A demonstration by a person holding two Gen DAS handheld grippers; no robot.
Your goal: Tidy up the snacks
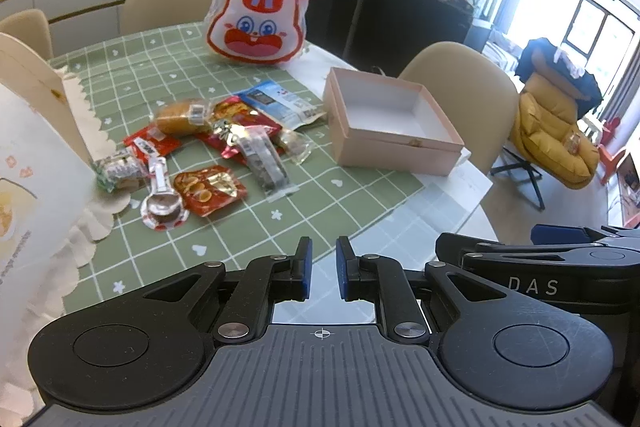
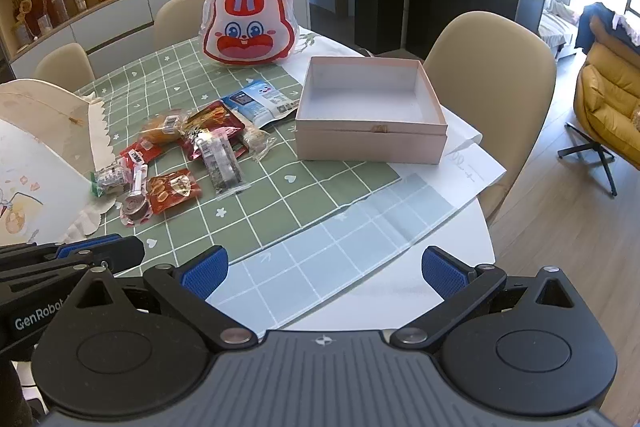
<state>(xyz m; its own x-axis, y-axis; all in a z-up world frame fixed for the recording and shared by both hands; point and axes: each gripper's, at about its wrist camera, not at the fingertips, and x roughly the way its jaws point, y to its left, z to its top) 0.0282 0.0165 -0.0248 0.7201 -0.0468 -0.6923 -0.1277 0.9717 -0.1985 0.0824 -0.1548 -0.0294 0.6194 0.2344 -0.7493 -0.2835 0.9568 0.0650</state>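
Snacks (image 2: 188,147) are seen piled at centre-left of the right wrist view, on a green checked tablecloth (image 2: 280,195): red packets, a wrapped bun, a clear pack of dark pieces, a blue-white pouch (image 2: 256,101) at the pile's upper right, a spoon-shaped candy (image 2: 135,203) at lower left. A large white paper bag (image 2: 36,163) is seen at far left, its scalloped edge just beside the pile. A rabbit-face bag (image 2: 250,23) stands upright behind the snacks, top centre.

Right of the pile, a pink open box (image 2: 372,143) sits w/ nothing inside, apart from the nearest packet by a strip of bare cloth. White paper (image 2: 476,171) lies under and right of it, near the table edge. A beige chair (image 2: 492,51) is set close behind the box.

Bare cloth is left btwn the snacks and both grippers at the frame bottom.

Left gripper (image 1: 324,267): blue pads nearly pressed together, a narrow gap only, nothing pinched. Right gripper (image 2: 324,271): pads spread wide, nothing btwn them, held over the table's near edge.
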